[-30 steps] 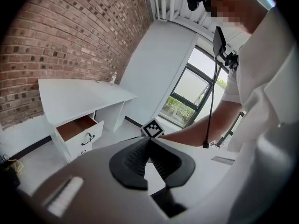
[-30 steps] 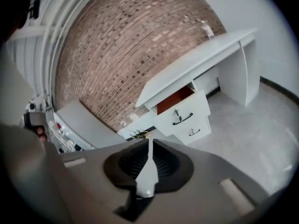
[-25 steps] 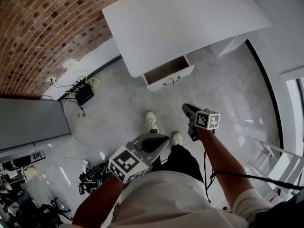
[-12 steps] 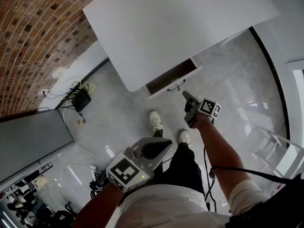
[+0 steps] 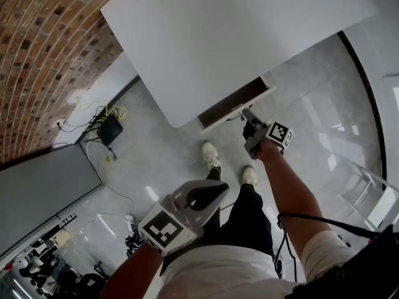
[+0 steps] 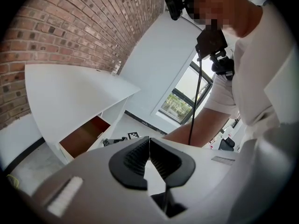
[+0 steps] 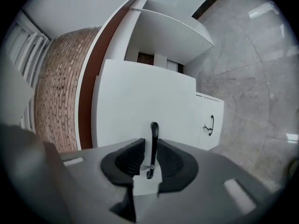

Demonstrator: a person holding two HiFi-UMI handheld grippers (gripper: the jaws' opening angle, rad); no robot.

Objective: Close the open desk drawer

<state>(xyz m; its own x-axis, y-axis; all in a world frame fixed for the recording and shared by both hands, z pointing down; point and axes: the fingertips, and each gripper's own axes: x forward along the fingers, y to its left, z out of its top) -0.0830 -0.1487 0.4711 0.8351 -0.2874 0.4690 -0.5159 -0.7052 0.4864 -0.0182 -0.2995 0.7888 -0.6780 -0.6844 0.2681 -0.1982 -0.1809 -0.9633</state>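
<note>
The white desk (image 5: 218,36) has one drawer (image 5: 232,104) pulled out, its brown inside showing under the desktop. My right gripper (image 5: 249,118) is at the drawer's white front (image 7: 140,115). The thin black handle (image 7: 153,143) stands between its jaws, which are slightly apart and do not visibly clamp it. My left gripper (image 5: 201,196) hangs back near the person's waist, shut with nothing in it (image 6: 149,141). In the left gripper view the open drawer (image 6: 84,136) shows at the lower left.
A lower white front with its own black handle (image 7: 210,125) sits beside the drawer. The person's shoes (image 5: 212,156) stand on the grey floor below the drawer. A black box with cables (image 5: 109,129) lies by the brick wall (image 5: 43,48). White steps (image 5: 368,189) are at the right.
My right gripper has moved forward from mid-floor up to the drawer front and its handle. Less of the drawer's inside shows now. The left gripper has stayed by the body.
</note>
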